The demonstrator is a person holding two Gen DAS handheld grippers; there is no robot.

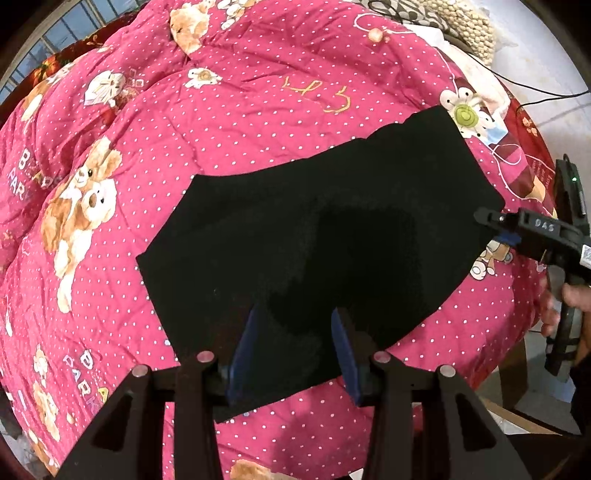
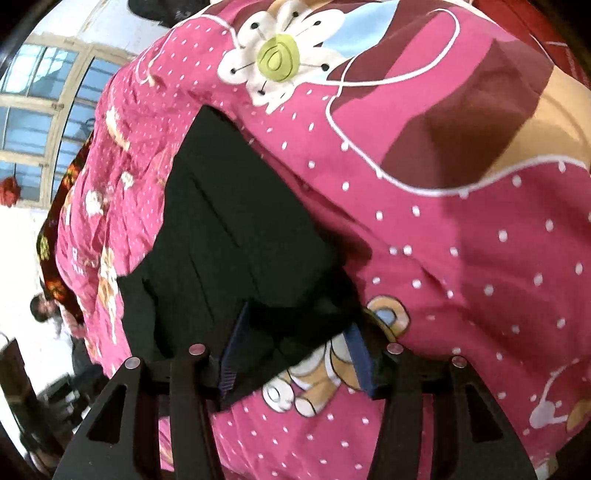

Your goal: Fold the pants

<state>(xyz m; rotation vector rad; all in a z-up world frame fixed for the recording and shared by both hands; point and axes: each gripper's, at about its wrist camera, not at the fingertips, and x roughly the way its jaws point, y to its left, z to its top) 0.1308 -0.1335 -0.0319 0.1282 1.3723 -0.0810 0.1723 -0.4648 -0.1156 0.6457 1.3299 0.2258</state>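
Note:
The black pants (image 1: 314,240) lie flat and folded on the pink dotted quilt (image 1: 184,147). My left gripper (image 1: 295,321) is open and hovers over the near edge of the pants, holding nothing. My right gripper (image 2: 295,328) is open with its blue pads (image 2: 232,354) astride the pants' corner (image 2: 240,240); the cloth lies between the jaws, not pinched. The right gripper also shows in the left wrist view (image 1: 495,221) at the pants' right edge, held by a hand.
The quilt (image 2: 443,258) covers a bed with bear and flower prints. A knitted cushion (image 1: 461,26) and black cables (image 1: 535,96) lie at the far right. The bed's right edge drops to the floor. Windows (image 2: 37,129) are at the left.

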